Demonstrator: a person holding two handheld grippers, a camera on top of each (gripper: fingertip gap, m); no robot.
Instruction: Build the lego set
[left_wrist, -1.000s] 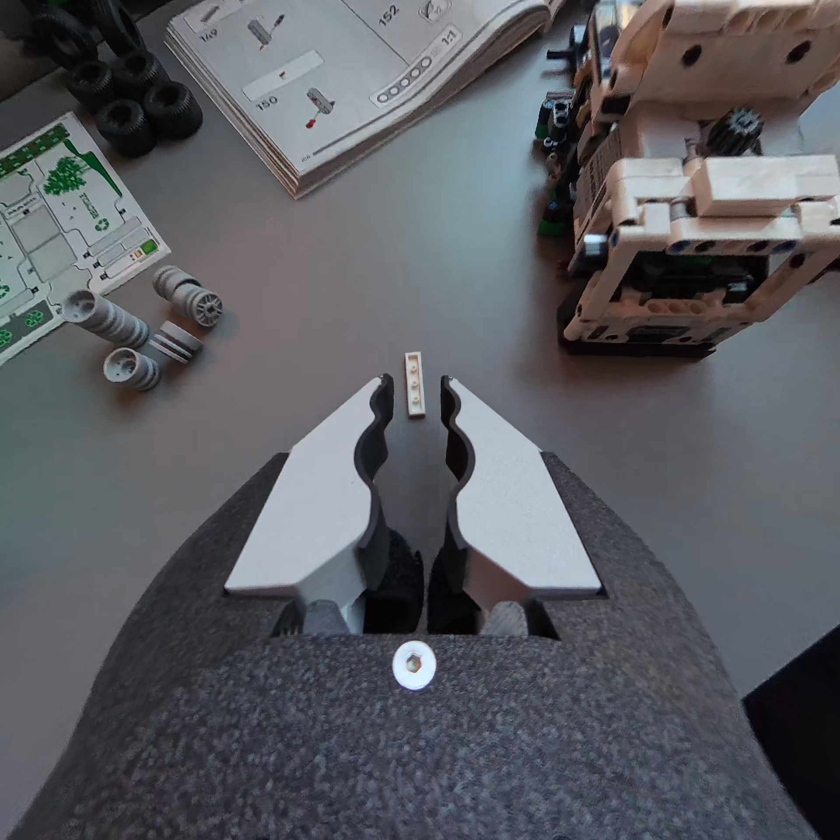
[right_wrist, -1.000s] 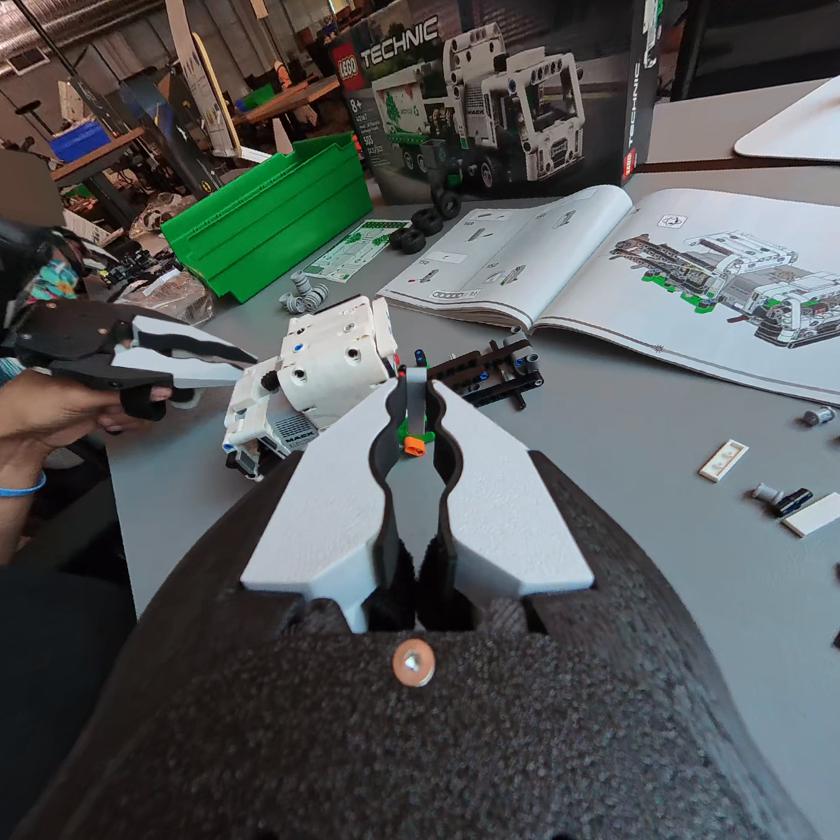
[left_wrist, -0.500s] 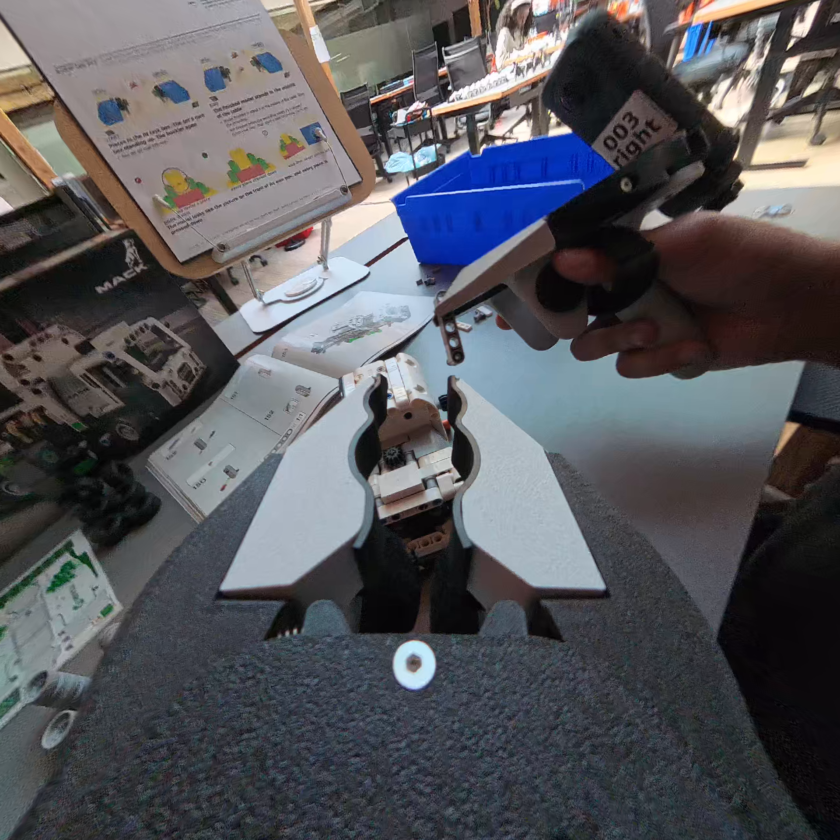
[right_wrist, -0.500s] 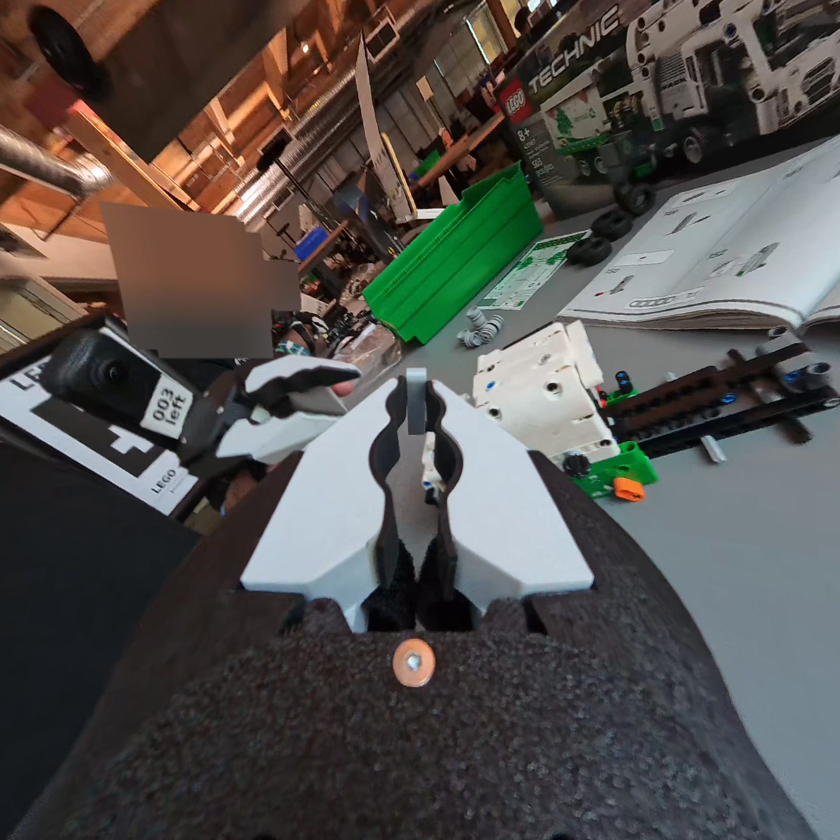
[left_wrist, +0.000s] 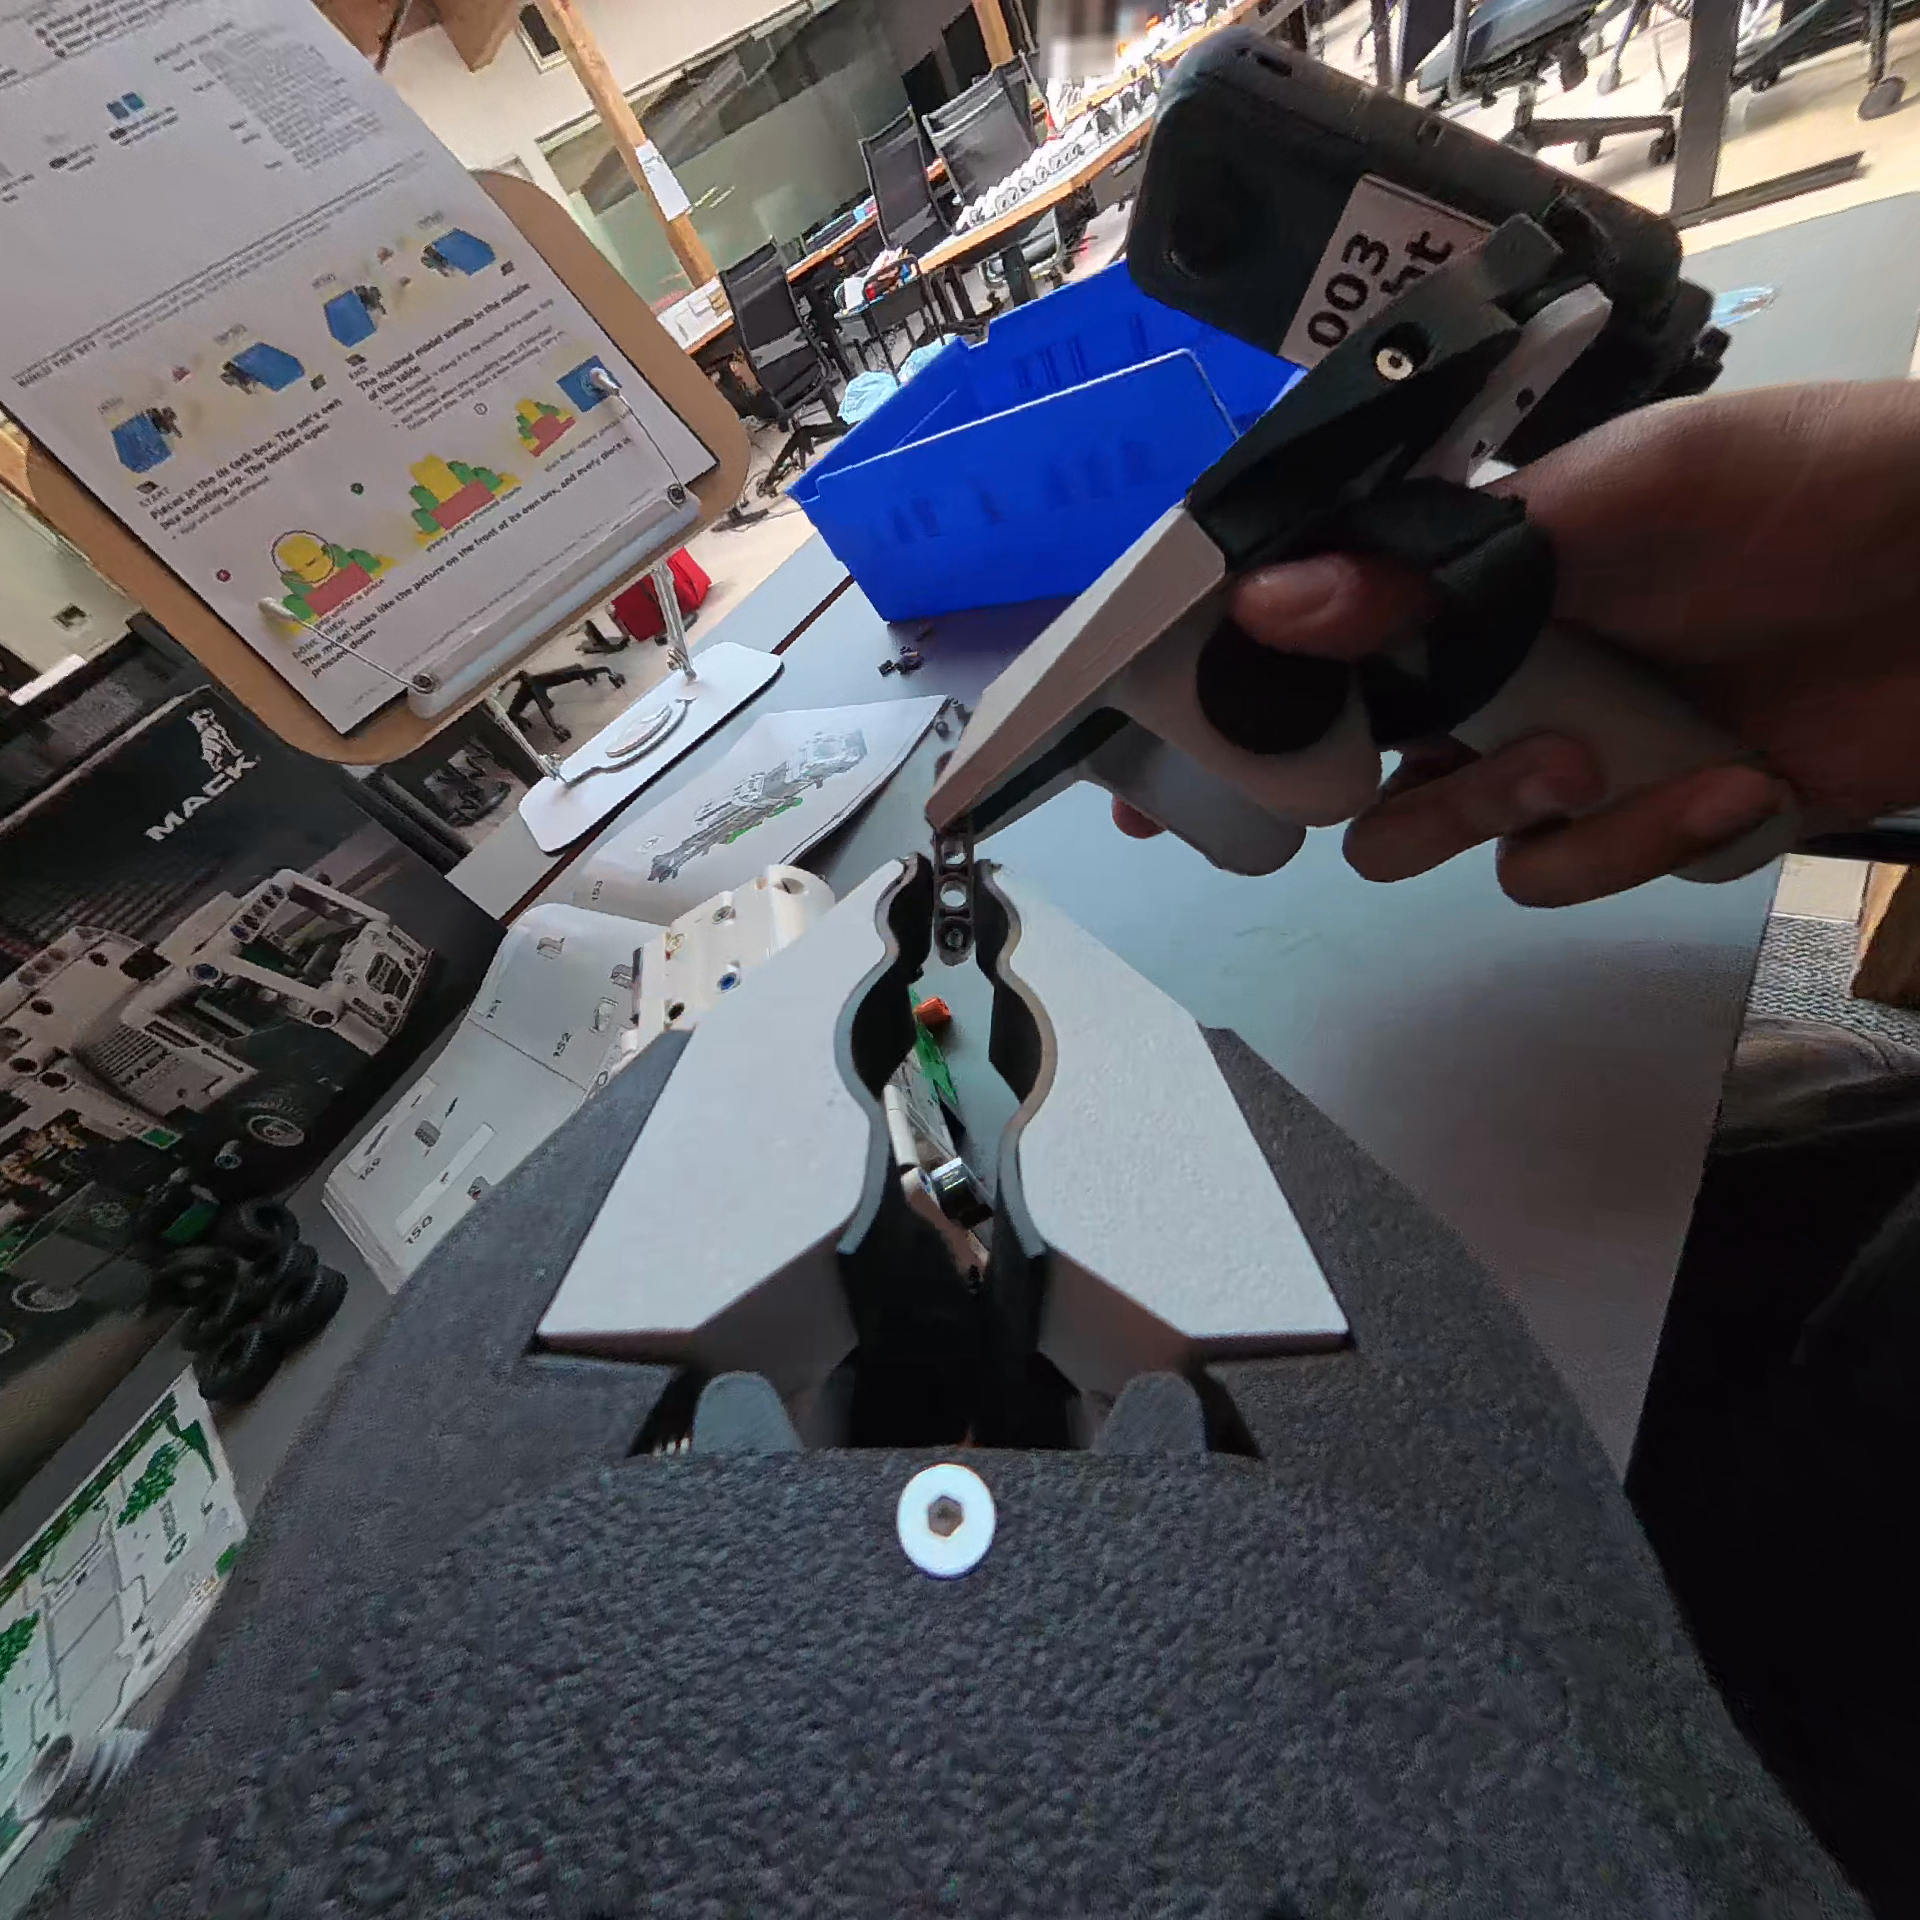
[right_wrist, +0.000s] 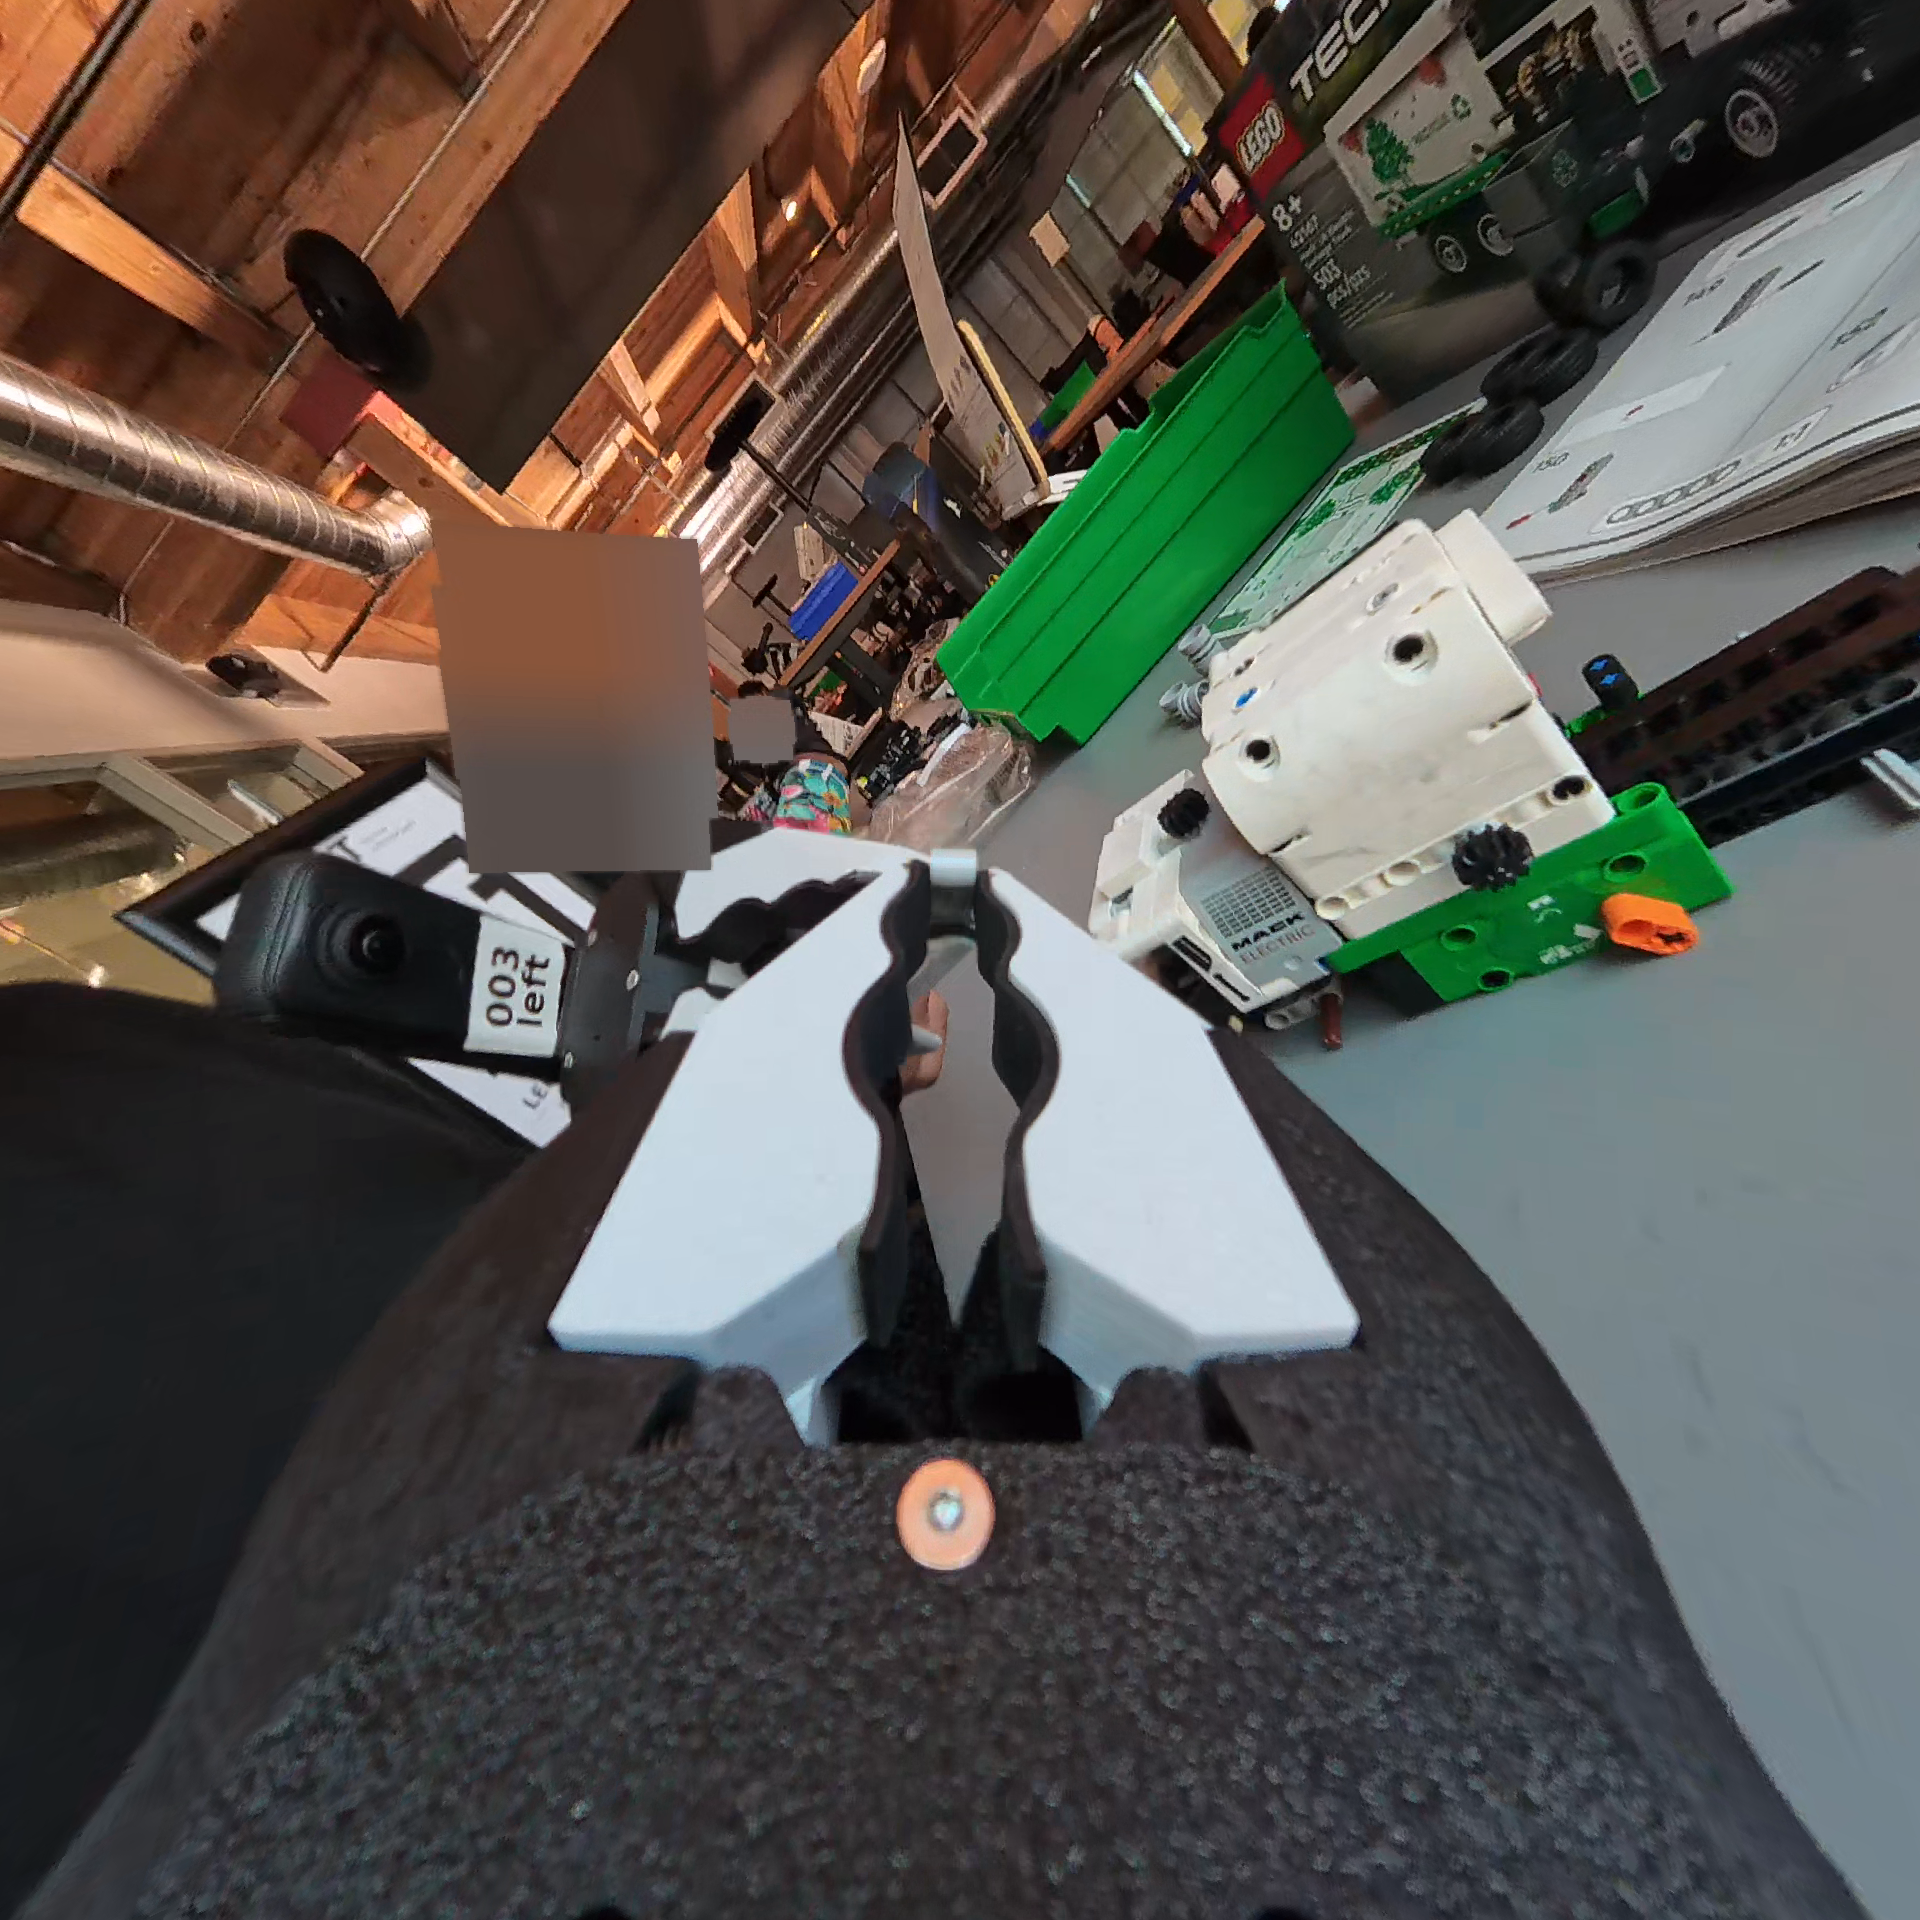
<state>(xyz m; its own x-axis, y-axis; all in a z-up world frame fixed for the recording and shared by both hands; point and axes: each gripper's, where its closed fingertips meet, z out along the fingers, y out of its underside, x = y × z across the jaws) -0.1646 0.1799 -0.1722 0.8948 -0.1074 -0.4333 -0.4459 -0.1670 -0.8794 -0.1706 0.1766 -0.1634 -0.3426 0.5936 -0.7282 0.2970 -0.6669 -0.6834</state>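
Since half-second ago, your claws closer: right claw (left_wrist: 951, 831) pinches grey beam (left_wrist: 953, 904), its end now between parted tips of left claw (left_wrist: 951, 883). White truck (right_wrist: 1351, 769) rests on bench (right_wrist: 1558, 1195).

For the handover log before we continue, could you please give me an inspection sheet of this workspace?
Surface: grey table, no spills seen.
Job's things: part-built white truck on green base; grey beam held aloft; open booklet.
Clutter: black tyres, sticker sheet, set box.
Grippers: right gripper shut on the beam; left gripper open, tips flanking it.
Cables: nothing seen.
Surroundings: blue bin, green bin, sheet stand.
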